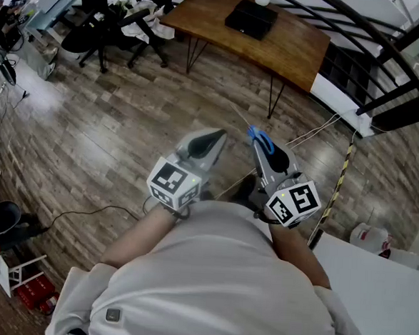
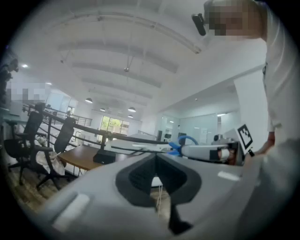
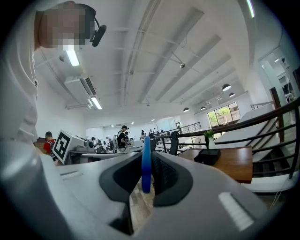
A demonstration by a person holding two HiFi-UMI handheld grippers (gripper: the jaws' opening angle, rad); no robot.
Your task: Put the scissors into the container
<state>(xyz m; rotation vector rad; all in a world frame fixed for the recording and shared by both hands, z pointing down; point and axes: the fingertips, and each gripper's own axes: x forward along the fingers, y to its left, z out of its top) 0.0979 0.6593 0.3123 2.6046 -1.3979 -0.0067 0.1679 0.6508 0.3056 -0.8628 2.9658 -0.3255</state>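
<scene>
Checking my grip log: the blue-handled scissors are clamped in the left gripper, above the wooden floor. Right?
Not the left: the right gripper view shows the scissors clamped in the right gripper, above the wooden floor. The left gripper is shut on nothing.

Head camera: above person's white-shirted shoulders, facing steeply down onto grey-brown wood-plank floor (image 1: 90, 140), both grippers close beneath. Left gripper camera rides just behind grey left gripper (image 2: 156, 158), aimed level across room – right gripper camera likewise behind grey right gripper (image 3: 147, 157). All three views share brown wooden desk (image 1: 205, 20) carrying black box (image 1: 252, 19). Each gripper view catches other's marker cube (image 2: 244, 137) at frame edge.
</scene>
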